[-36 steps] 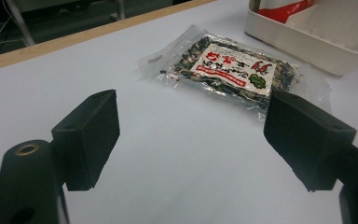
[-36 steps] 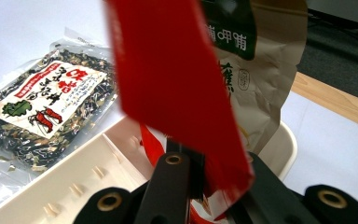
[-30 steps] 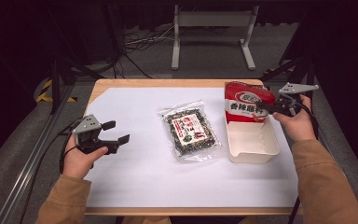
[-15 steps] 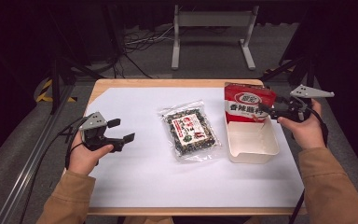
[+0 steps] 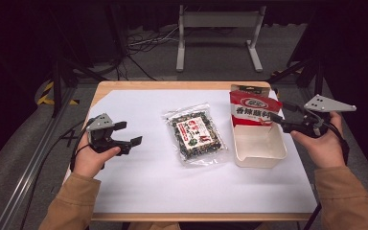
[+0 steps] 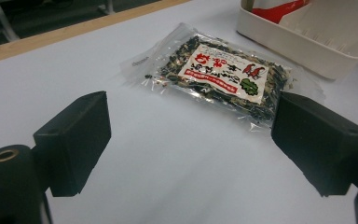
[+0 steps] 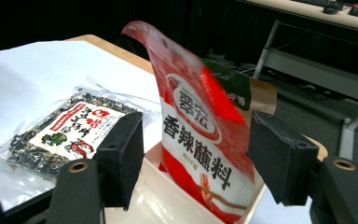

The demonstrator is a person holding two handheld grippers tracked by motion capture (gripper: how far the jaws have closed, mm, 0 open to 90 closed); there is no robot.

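A white plastic tub [image 5: 258,146] stands on the bench [image 5: 139,191], which is covered with white paper. In the tub's far end a red pouch [image 5: 251,109] stands upright and leans a little; the rest of the tub looks bare. On the pouch the white oval holds the characters 翠宏, and below them, in big white writing, 香辣蘸料. A green and brown patch with small characters shows at its back edge, too small to read.

The right gripper [image 5: 287,125] is just beside the tub's far right corner. In the right gripper view the pouch [image 7: 200,135] stands between the two jaws, but they have just been opening, with a gap on each side, so they hold nothing.

A clear flat bag [image 5: 195,134] of dark dried bits lies on the bench just left of the tub, ahead of the left gripper's [image 5: 130,135] jaws. Its red and white label [image 6: 223,72] has writing I cannot read. The left jaws stand wide apart and hold nothing.
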